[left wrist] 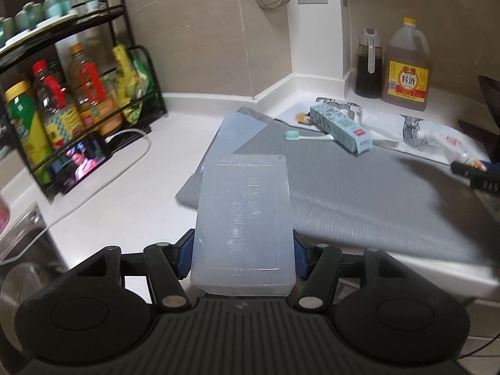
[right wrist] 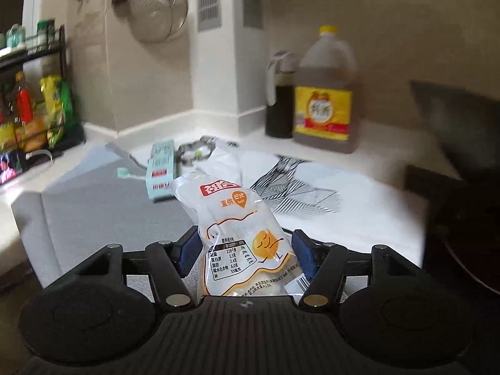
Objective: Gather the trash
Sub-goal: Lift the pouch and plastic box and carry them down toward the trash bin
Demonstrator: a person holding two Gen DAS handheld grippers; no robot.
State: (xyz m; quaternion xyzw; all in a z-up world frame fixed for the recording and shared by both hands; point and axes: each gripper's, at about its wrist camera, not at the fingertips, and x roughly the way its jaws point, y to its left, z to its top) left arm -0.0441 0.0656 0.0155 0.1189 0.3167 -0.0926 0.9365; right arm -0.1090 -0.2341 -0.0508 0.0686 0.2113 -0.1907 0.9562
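Observation:
My left gripper (left wrist: 243, 254) is shut on a clear plastic box (left wrist: 243, 222) and holds it above the front of the grey mat (left wrist: 359, 193). My right gripper (right wrist: 245, 250) is shut on a white food wrapper (right wrist: 240, 234) with orange print, held above the mat (right wrist: 103, 206). In the left wrist view the right gripper's dark fingers (left wrist: 478, 173) show at the right edge with the wrapper (left wrist: 443, 139). A light blue toothpaste carton (left wrist: 342, 126) and a green toothbrush (left wrist: 307, 136) lie at the mat's far side; both also show in the right wrist view, the carton (right wrist: 161, 172) and the toothbrush (right wrist: 125, 173).
A black rack (left wrist: 72, 100) of bottles stands at left with a phone (left wrist: 82, 164) and white cable. A cooking wine jug (left wrist: 406, 65) and dark bottle (left wrist: 368, 68) stand in the back corner. A sink (left wrist: 22, 250) lies at left. Patterned white bags (right wrist: 300, 184) lie on the counter.

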